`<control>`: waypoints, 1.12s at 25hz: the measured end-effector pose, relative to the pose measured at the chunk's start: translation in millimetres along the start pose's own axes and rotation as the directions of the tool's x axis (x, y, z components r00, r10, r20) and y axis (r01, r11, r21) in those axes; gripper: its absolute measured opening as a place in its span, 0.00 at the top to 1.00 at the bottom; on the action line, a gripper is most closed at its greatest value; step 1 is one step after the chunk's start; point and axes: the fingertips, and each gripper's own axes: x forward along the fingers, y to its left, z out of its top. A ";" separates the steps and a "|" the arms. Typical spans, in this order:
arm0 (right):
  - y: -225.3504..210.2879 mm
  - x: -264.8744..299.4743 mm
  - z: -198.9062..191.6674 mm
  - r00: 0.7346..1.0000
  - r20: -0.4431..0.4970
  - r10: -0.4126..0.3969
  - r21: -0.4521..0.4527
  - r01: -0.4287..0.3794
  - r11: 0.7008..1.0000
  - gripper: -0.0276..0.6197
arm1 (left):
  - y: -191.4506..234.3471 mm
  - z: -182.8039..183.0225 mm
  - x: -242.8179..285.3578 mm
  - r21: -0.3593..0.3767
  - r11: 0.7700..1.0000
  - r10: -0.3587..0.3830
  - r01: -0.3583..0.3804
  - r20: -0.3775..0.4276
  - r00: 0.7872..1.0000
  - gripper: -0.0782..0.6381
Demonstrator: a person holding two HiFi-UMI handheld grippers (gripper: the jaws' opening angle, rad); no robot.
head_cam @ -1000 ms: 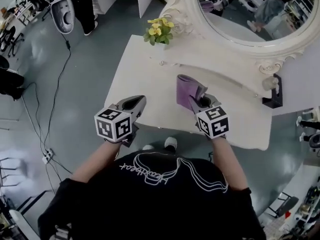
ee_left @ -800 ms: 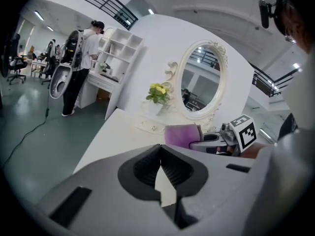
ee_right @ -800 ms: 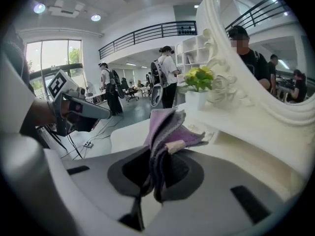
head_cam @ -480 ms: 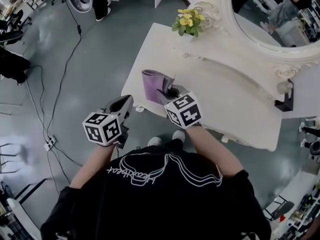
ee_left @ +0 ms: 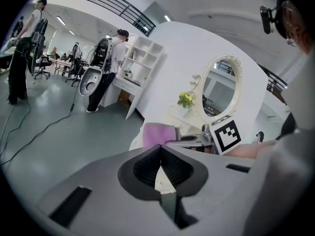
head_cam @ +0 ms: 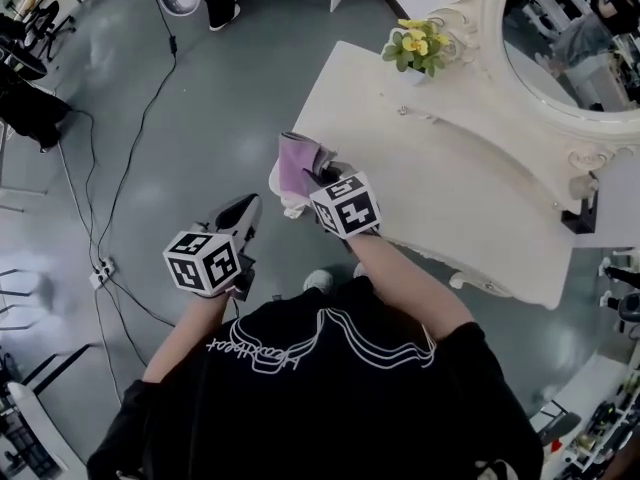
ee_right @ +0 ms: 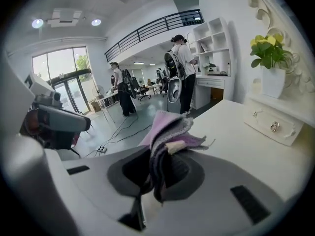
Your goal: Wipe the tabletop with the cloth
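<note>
The purple cloth (head_cam: 297,158) is bunched at the left end of the white tabletop (head_cam: 450,193), over its corner. My right gripper (head_cam: 322,171) is shut on the cloth, its marker cube just behind. In the right gripper view the cloth (ee_right: 170,129) stands folded between the jaws of the right gripper (ee_right: 160,154), with the tabletop (ee_right: 256,141) stretching away to the right. My left gripper (head_cam: 249,205) hangs off the table, over the grey floor, shut with nothing in it. From the left gripper view the left gripper (ee_left: 160,149) faces the cloth (ee_left: 158,134).
A pot of yellow flowers (head_cam: 420,46) stands at the table's back left, beside a large oval mirror (head_cam: 570,38). A black object (head_cam: 580,213) sits at the table's right end. Cables (head_cam: 120,168) run over the floor on the left. People stand far off.
My right gripper has dragged the cloth leftward across the tabletop, from its middle to its left end. The left gripper has stayed beside the table, shut.
</note>
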 end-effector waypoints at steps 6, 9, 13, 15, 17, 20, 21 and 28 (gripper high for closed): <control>2.6 18.8 -7.5 0.996 -0.056 -0.070 -0.109 0.064 0.992 0.88 | 10.8 -1.0 -12.3 -0.009 1.000 0.013 -0.013 0.013 1.000 0.88; 1.6 22.1 -11.8 0.991 -0.087 -0.098 -0.169 0.082 0.982 0.88 | 12.4 -2.6 -14.1 -0.009 1.000 0.009 -0.009 0.013 1.000 0.88; 0.0 26.2 -15.0 0.985 -0.118 -0.125 -0.235 0.094 0.967 0.88 | 12.0 -5.0 -11.6 -0.012 1.000 -0.004 0.004 0.007 1.000 0.88; -0.1 27.5 -17.6 0.983 -0.133 -0.130 -0.258 0.093 0.962 0.88 | 9.6 -6.6 -9.6 -0.014 1.000 -0.013 0.013 0.004 1.000 0.88; -0.4 28.0 -19.0 0.981 -0.143 -0.129 -0.267 0.087 0.960 0.88 | 7.7 -6.2 -7.8 -0.011 1.000 -0.020 0.020 0.004 1.000 0.88; -1.6 27.7 -20.1 0.982 -0.144 -0.121 -0.263 0.080 0.961 0.88 | 5.9 -4.4 -6.2 -0.006 1.000 -0.027 0.027 0.005 1.000 0.88; -1.9 27.6 -20.5 0.982 -0.143 -0.120 -0.265 0.079 0.961 0.88 | 5.3 -4.2 -5.7 -0.003 1.000 -0.030 0.030 0.005 1.000 0.88; -5.1 25.1 -22.4 0.981 -0.150 -0.122 -0.265 0.079 0.961 0.88 | -0.7 -7.0 0.0 0.003 0.999 -0.050 0.050 -0.010 0.999 0.88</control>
